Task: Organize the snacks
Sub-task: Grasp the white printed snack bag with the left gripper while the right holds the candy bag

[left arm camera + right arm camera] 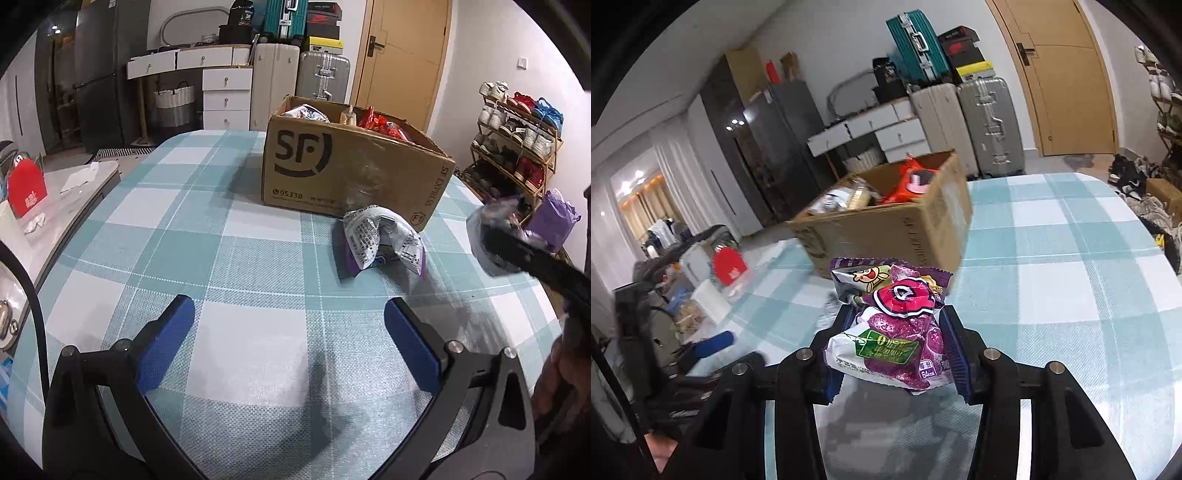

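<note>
The right gripper (894, 354) has its two blue-padded fingers clamped against the sides of a crinkled purple-and-white snack packet (890, 328), which is held clear above the teal-and-white checked tablecloth (1052, 280). The left gripper (290, 332) hovers over the cloth with its blue pads (168, 339) spread wide and nothing between them. A second purple-and-white foil snack packet (382, 240) lies crumpled on the cloth, just beside the near corner of the open brown cardboard box printed "SF" (325, 166). Red and white snack bags (380, 123) sit inside that box.
</note>
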Demonstrator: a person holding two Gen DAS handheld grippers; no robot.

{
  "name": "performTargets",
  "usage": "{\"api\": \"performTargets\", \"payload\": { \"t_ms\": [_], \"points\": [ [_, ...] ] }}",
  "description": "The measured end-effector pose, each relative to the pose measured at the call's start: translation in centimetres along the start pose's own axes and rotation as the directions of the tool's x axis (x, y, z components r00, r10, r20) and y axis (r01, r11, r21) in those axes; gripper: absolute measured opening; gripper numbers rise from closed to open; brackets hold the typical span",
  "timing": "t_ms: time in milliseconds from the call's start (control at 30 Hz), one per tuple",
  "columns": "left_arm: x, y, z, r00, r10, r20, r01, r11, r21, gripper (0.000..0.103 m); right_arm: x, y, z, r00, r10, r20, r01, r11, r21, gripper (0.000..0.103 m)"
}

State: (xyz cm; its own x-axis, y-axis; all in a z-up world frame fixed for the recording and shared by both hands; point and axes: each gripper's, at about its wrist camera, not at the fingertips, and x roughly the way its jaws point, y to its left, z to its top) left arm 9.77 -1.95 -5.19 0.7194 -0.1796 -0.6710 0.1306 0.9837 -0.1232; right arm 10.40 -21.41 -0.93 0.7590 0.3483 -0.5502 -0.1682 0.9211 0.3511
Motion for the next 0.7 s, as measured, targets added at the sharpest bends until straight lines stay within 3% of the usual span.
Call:
{"api": "performTargets", "payload": {
  "t_ms": [500, 700],
  "points": [
    [0.6, 0.1, 0.0, 0.999, 0.037, -0.022, -0.037, 0.999, -0.008, 0.102, -2.0, 0.1, -2.1, 0.999, -0.020, 0.043, 0.019, 1.000, 0.017, 0.048],
    [2.8, 0.4, -0.1, 0.990, 0.073, -0.119, -0.075, 0.997, -0.011, 0.102, -2.8, -0.4, -2.2, 0.997, -0.011, 0.075, 0.007, 0.999, 0.047, 0.048]
  ]
}}
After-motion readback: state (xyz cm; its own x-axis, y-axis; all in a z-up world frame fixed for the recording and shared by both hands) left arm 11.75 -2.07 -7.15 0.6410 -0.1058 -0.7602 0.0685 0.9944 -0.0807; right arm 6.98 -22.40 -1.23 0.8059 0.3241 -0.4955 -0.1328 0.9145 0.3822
